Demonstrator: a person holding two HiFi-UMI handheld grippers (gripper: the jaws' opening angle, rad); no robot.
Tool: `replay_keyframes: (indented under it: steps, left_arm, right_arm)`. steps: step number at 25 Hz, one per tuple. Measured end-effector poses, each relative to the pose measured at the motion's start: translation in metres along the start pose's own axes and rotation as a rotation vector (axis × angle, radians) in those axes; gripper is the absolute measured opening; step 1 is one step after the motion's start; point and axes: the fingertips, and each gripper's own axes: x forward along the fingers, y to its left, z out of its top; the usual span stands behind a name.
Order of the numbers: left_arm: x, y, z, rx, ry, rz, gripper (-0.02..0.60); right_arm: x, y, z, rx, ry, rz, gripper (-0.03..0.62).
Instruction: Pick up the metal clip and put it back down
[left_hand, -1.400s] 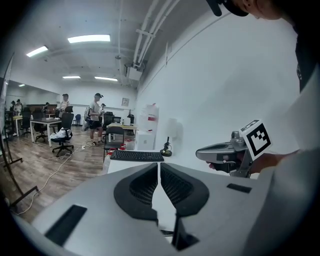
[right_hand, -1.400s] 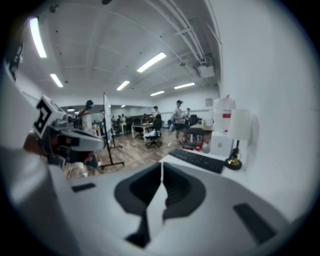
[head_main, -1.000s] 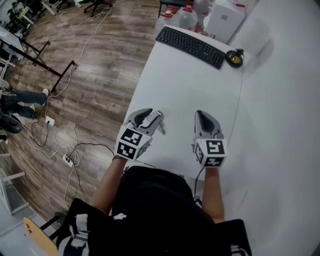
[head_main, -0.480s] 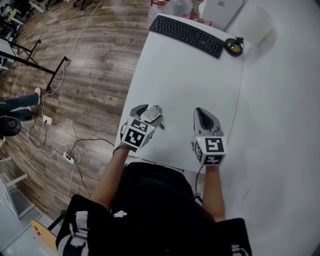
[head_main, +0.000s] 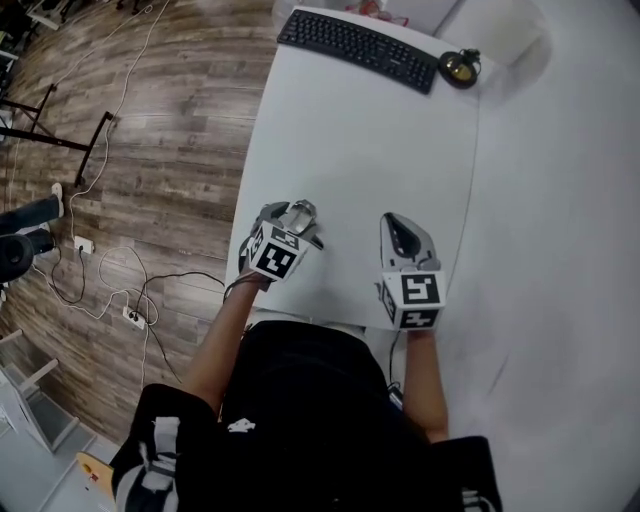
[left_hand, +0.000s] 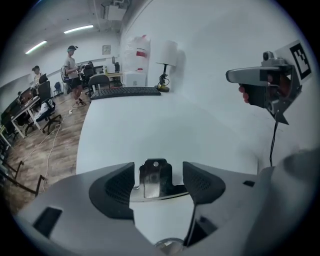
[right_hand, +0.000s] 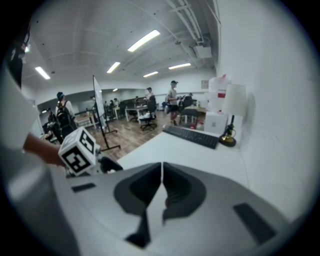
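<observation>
My left gripper has just been opening, with the clip loose between its jaws; my right gripper is closed and empty. The clip seems light, stiff and slick, so I'd pinch its flat tab.

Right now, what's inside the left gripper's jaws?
The metal clip stands between the left gripper's jaws, which have just been opening. Its base and any contact with the table are hidden by the gripper.

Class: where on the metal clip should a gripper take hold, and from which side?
Probably take the metal clip by its flat upright tab with the small hole, pinching across its side edges. Come steeply from above, like the left gripper: its jaws, which have just been opening, flank the tab without pressing it.
</observation>
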Motion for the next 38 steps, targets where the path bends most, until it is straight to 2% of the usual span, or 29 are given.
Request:
replay_keyframes:
  steps: [9, 13, 23, 30, 38]
  left_arm:
    - [0.024, 0.001, -0.014, 0.037, 0.102, 0.018, 0.318]
    - [0.033, 0.006, -0.022, 0.053, 0.137, 0.065, 0.316]
    - [0.044, 0.004, -0.027, 0.015, 0.185, 0.06, 0.316]
    - [0.046, 0.006, -0.028, 0.011, 0.163, 0.093, 0.316]
    - [0.046, 0.006, -0.028, 0.011, 0.16, 0.078, 0.305]
  right_arm:
    - [-0.002, -0.002, -0.02, 0.018, 0.059, -0.037, 0.035]
    - [-0.002, -0.002, -0.028, 0.025, 0.077, -0.042, 0.035]
    - [0.0, 0.005, -0.031, 0.002, 0.093, -0.039, 0.035]
    - [0.001, 0.007, -0.034, -0.008, 0.102, -0.036, 0.035]
    - [0.003, 0.005, -0.031, -0.019, 0.1, -0.038, 0.035]
